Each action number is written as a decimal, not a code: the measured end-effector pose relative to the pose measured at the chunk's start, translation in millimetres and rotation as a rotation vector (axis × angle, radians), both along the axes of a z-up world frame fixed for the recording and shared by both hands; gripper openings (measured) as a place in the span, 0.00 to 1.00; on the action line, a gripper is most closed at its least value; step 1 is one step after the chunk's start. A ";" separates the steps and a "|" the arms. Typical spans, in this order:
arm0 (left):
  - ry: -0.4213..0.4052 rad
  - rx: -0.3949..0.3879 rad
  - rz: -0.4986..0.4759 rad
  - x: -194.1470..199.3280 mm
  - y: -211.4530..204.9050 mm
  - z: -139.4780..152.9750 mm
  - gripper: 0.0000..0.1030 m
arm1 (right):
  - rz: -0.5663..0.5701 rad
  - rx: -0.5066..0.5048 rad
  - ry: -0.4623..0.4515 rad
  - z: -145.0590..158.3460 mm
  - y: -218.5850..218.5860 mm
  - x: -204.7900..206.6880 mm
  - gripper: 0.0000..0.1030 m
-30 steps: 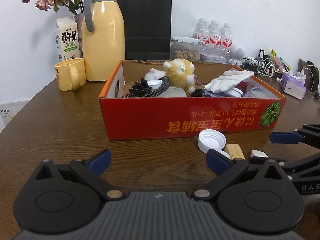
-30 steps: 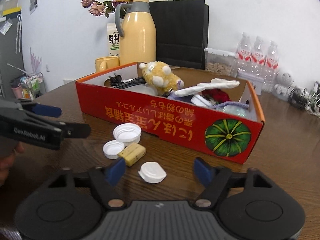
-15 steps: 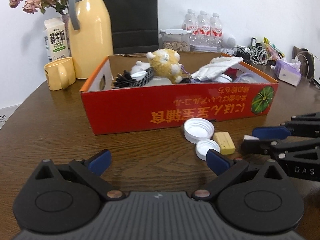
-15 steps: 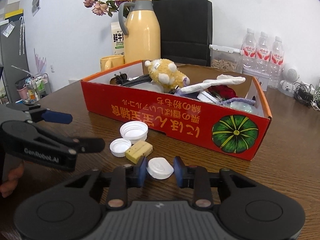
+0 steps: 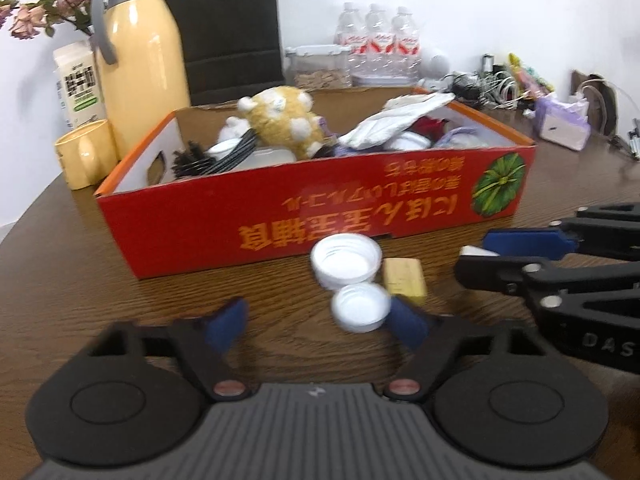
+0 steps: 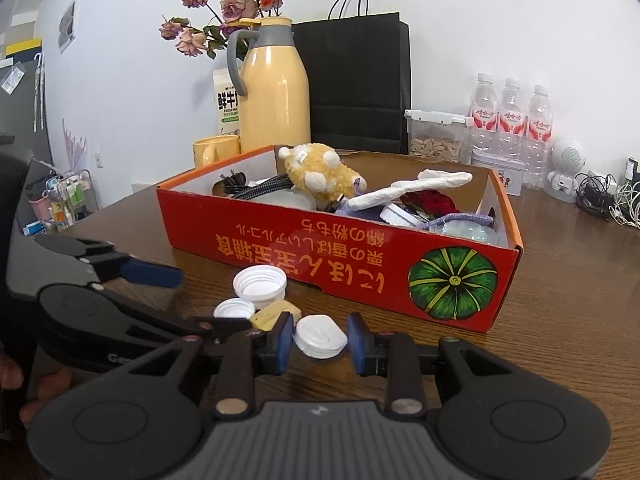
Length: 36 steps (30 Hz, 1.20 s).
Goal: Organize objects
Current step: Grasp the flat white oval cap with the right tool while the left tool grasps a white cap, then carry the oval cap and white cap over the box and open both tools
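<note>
A small white cap lies on the table between the fingers of my left gripper. The jaws are closing. The right pad is at the cap's edge and the left pad stands well clear. My right gripper is shut on a flat white lid low on the table. A large white cap and a yellow block lie just beyond, in front of the red box. From the left wrist view, the right gripper reaches in from the right with the lid in it.
The red box holds a plush toy, cables and cloths. Behind it stand a yellow jug, a yellow mug, a milk carton, a black bag and water bottles. The two grippers sit close together.
My right gripper closed on the flat white lid and stayed put. My left gripper moved forward to the small cap, and its jaws have narrowed around it.
</note>
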<state>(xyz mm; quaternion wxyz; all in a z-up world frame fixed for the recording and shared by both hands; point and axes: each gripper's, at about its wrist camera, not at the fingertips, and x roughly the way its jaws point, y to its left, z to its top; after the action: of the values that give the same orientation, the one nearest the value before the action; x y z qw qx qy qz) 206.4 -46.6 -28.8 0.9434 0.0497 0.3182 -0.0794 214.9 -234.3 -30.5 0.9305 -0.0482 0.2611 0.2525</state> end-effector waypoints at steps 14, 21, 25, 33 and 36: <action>-0.054 -0.056 -0.031 -11.3 1.6 6.8 0.28 | -0.007 0.013 -0.010 0.7 -1.5 -0.5 0.27; -0.126 -0.082 0.000 -16.2 11.2 24.0 0.28 | -0.028 0.041 -0.091 11.5 -4.5 -8.1 0.27; -0.177 -0.083 0.024 -12.2 20.2 39.4 0.28 | -0.033 0.054 -0.134 26.9 -4.0 -5.3 0.27; -0.293 -0.090 0.068 14.1 31.5 75.5 0.29 | -0.048 0.068 -0.236 64.7 13.3 18.9 0.27; -0.319 -0.091 0.090 30.0 32.5 84.5 0.29 | -0.058 0.069 -0.270 76.6 22.5 33.5 0.27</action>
<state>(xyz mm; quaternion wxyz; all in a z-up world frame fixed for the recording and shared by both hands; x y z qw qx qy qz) 236.4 -14.0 55.7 0.9858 0.0046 0.1626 -0.0428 248.4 -211.8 46.1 0.9652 -0.0419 0.1259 0.2254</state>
